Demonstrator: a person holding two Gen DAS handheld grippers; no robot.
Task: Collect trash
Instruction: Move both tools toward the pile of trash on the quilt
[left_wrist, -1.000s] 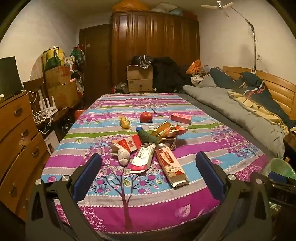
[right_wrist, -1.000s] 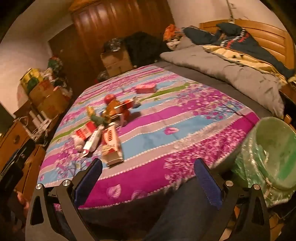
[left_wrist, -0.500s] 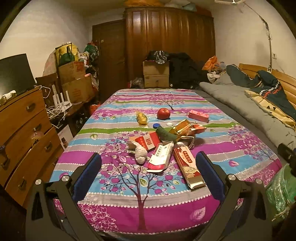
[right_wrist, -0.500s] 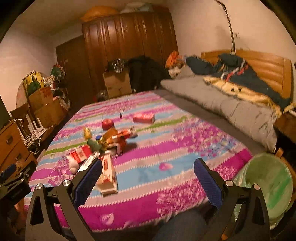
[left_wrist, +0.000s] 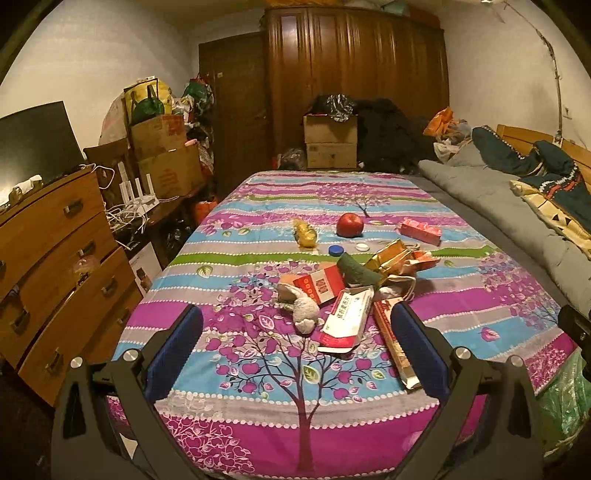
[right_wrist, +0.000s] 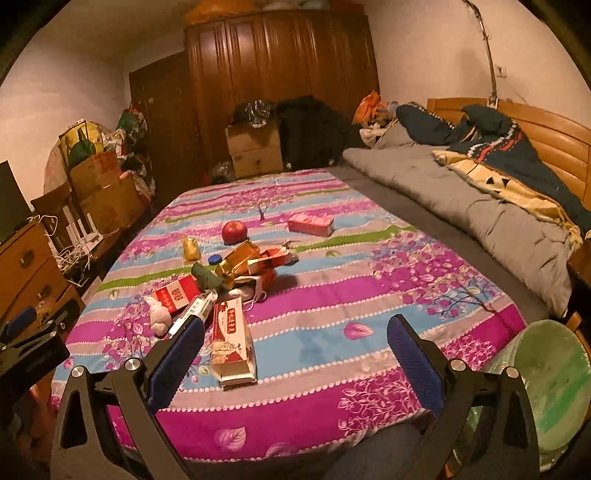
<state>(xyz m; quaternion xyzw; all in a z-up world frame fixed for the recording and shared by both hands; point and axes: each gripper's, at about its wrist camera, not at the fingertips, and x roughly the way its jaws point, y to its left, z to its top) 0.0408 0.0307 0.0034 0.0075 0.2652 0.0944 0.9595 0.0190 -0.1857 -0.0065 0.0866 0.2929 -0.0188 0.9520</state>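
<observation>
A tall dark wooden wardrobe (left_wrist: 354, 85) fills the far wall, with two stacked cardboard boxes (left_wrist: 330, 140) at its foot. The bed (right_wrist: 332, 417) takes up the middle of the room, spread with a striped purple, blue and pink cover printed with trees; a grey quilt (right_wrist: 461, 206) lies along its right side under a dark patterned blanket (right_wrist: 491, 136). A wooden chest of drawers (left_wrist: 55, 266) stands at the left. At the bed's near right corner sits a green bin lined with a plastic bag (right_wrist: 550, 384), its mouth upward.

The trash lies in a loose heap on the cover, left of centre. Nearest is a long red and white carton (right_wrist: 232, 343), lying flat with its open end toward the cameras. Beside it lies a second flattened red and white carton (left_wrist: 347, 317), and behind that a red box (right_wrist: 177, 293) touching a small grey stuffed toy (left_wrist: 304, 312). A dark green wrapper (left_wrist: 356, 271) and crumpled gold foil packaging (right_wrist: 238, 260) sit in the middle of the heap. Further back, apart from the heap, lie a pink carton (right_wrist: 310, 224), a red apple (right_wrist: 234, 232), a yellow wrapper (left_wrist: 305, 233), a blue bottle cap (left_wrist: 335, 250) and a white cap (left_wrist: 361, 247).

The left tool (left_wrist: 295, 347) hangs above the near edge of the bed with its blue-padded jaws spread wide and nothing between them. The right tool (right_wrist: 295, 350) is likewise wide and empty, with the long carton just beside its left finger in view.
</observation>
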